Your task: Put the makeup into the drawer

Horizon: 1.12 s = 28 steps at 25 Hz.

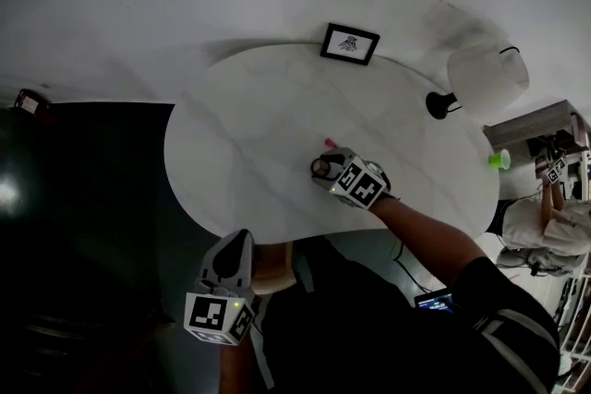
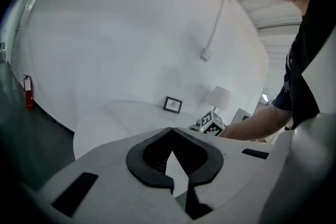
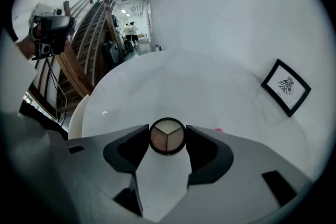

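Your right gripper [image 3: 168,137] pinches the compact [image 3: 167,134] only at its tips, so lift it slowly off the tabletop [image 3: 173,86]; your left gripper [image 2: 171,131] is closed and empty.

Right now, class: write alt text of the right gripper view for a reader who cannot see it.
A round three-shade eyeshadow compact is pinched between the jaws of the right gripper, over a white table. A framed picture stands at the right.

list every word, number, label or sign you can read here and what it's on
None can be read.
On the framed picture: a drawing, any caption too small to read.
On the marker cubes: black-and-white square patterns, no letters.
On the fire extinguisher: label too small to read.
On the eyeshadow compact: no print showing.
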Motion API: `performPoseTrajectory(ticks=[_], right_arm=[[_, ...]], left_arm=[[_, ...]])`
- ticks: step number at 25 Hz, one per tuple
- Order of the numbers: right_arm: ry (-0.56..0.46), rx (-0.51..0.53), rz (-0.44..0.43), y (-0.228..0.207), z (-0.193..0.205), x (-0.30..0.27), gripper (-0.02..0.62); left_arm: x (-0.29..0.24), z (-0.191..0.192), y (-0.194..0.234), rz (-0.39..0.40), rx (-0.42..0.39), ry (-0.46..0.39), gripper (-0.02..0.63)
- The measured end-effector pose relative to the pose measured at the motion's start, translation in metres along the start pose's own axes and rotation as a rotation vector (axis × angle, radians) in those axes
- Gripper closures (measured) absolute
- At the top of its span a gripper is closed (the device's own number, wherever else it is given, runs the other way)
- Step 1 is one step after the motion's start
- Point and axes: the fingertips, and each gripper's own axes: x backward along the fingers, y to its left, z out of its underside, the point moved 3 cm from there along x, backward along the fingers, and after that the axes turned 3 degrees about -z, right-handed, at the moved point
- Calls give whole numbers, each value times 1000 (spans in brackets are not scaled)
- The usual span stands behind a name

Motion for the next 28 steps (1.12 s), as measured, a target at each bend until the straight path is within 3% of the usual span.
performPoseTrajectory(ticks=[16,28], right_arm=[[-49,38,2,91,-32,33,373],[-31,57,-4,125,-32,41,373]], left_arm=[[73,18,4,43,-54,-42,595],[100,21,7,28,-56,-77,595]])
